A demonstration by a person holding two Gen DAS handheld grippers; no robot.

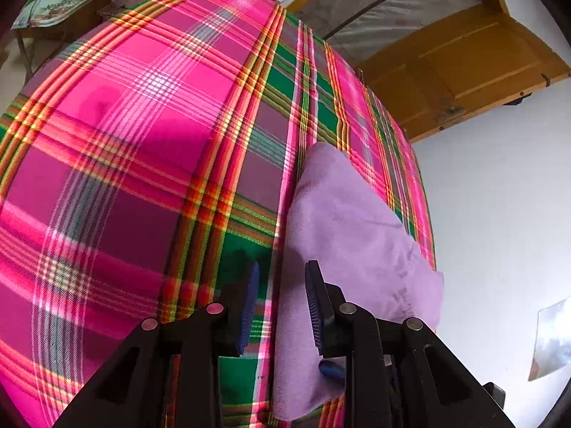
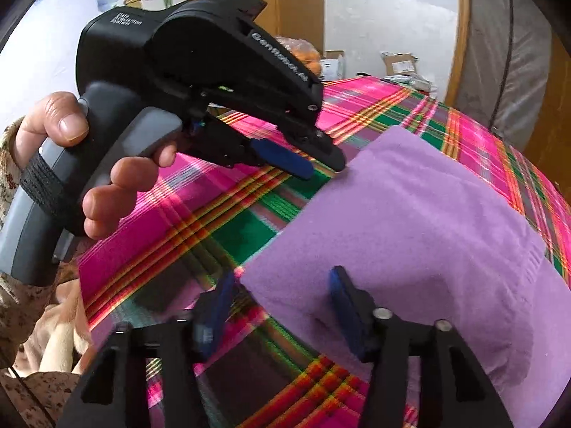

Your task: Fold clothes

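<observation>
Pink, green and orange plaid cloth (image 1: 150,135) covers the surface under both of your tongs, with a wooden door (image 1: 474,60) beyond. Your left gripper (image 1: 282,303) stands parted with nothing between its pads, the folded lilac fleece garment (image 2: 421,221) touching its right finger. Your right gripper (image 2: 282,314) is open too, straddling the garment's near corner.

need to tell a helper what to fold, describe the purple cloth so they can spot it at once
Look at the pink, green and orange plaid bedcover that fills the scene. Near its edge lies a purple cloth, already folded. It is the only plain, soft, single-coloured piece on the checked cover.
</observation>
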